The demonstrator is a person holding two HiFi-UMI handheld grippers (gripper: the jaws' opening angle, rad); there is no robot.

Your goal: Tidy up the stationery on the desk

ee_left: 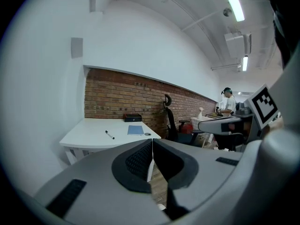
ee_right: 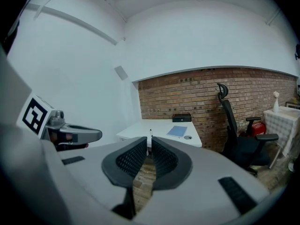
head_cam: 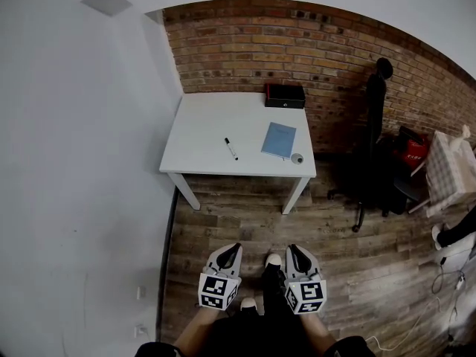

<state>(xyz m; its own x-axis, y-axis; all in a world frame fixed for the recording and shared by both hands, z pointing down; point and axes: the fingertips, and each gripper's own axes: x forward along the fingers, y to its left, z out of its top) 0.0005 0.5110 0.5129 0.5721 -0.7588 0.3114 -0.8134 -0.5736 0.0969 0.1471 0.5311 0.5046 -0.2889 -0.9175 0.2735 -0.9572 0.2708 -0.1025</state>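
A white desk (head_cam: 201, 136) stands against the brick wall, well ahead of me. On it lie a black-and-white pen (head_cam: 231, 149), a blue notebook (head_cam: 279, 140), a small round grey item (head_cam: 297, 158) at the front right corner, and a black box (head_cam: 285, 95) at the back. Both grippers are held low over the wooden floor, far from the desk. My left gripper (head_cam: 233, 250) and right gripper (head_cam: 296, 251) are side by side, both shut and empty. The left gripper view shows the pen (ee_left: 109, 135) and notebook (ee_left: 135, 130); the right gripper view shows the notebook (ee_right: 178, 131) and box (ee_right: 182, 117).
A black office chair (head_cam: 374, 136) stands right of the desk, with a red item (head_cam: 413, 151) and a checked cloth (head_cam: 450, 173) beyond it. A white wall runs along the left. A person (ee_left: 228, 102) stands far off at another table. Cables lie on the floor at right.
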